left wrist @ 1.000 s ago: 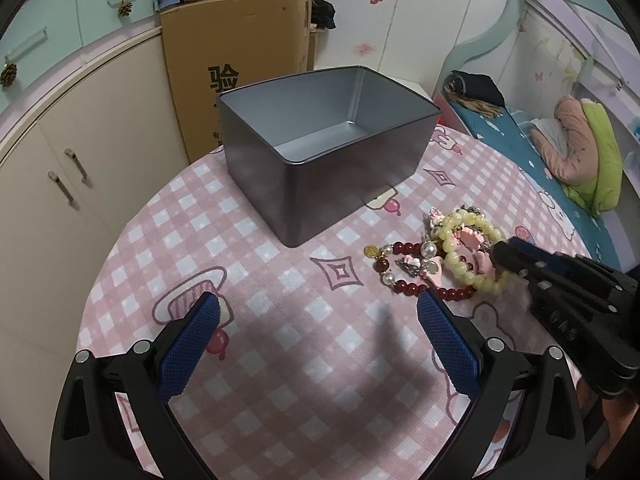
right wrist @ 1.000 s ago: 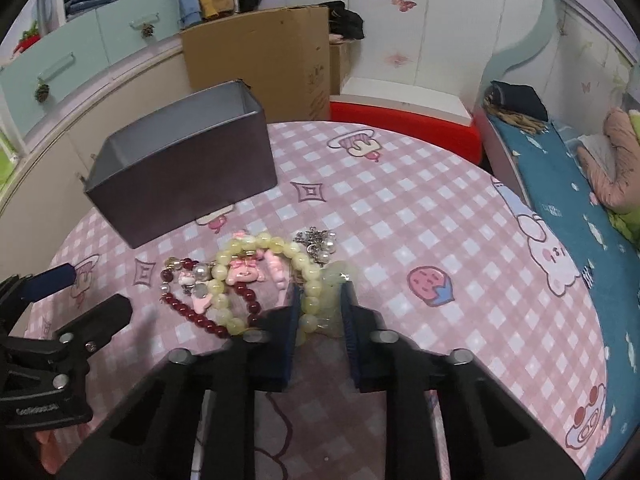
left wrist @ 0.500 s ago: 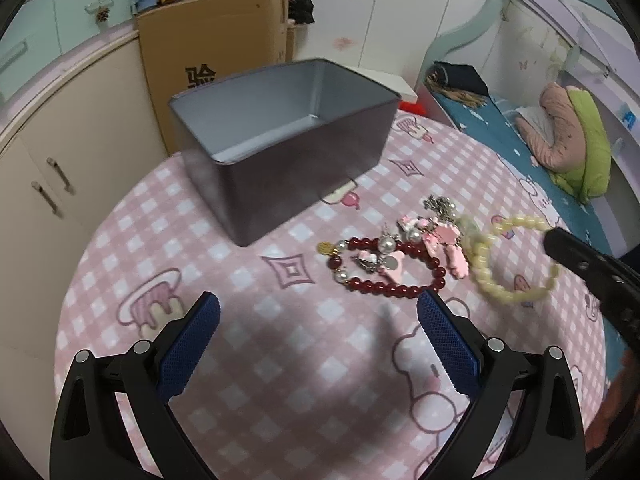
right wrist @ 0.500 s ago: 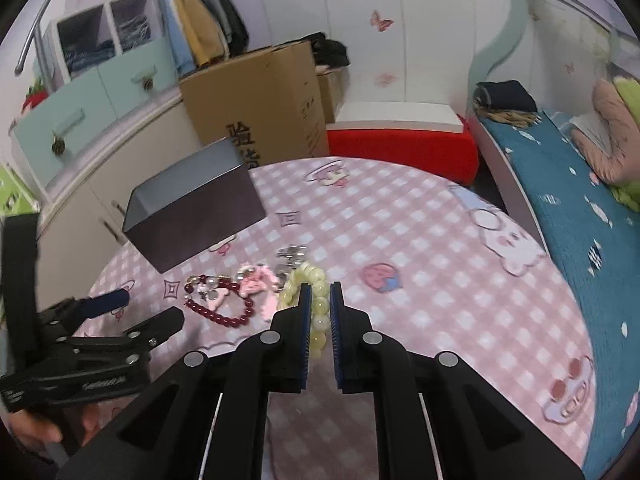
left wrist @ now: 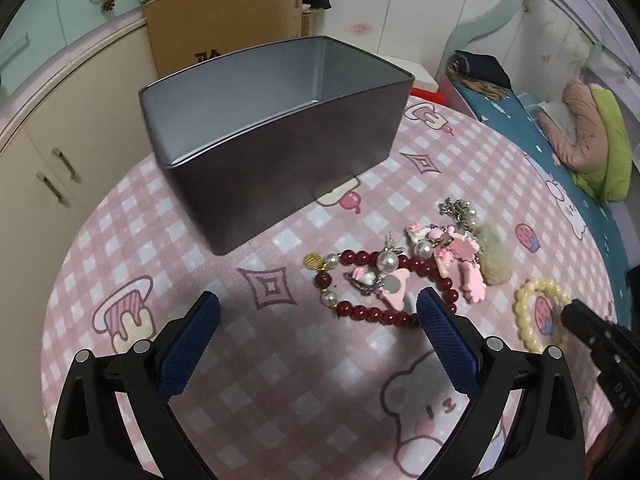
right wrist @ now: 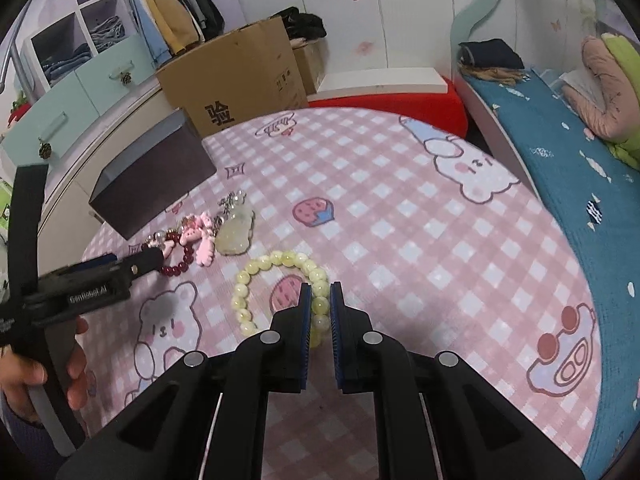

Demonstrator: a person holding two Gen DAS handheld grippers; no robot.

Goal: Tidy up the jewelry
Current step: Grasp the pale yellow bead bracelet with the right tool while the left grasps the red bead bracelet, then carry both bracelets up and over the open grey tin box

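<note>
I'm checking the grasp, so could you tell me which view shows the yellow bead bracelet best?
The right wrist view: the yellow bead bracelet fills the centre, pinched in the right gripper. The left wrist view shows only part of its loop at the right edge.

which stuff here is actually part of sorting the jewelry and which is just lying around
Part of the job: yellow bead bracelet in the right gripper, red bead bracelet, pink charms, pale green pendant, grey tin, open left gripper.

Just lying about: cardboard box, hanging clothes, plush toy.
</note>
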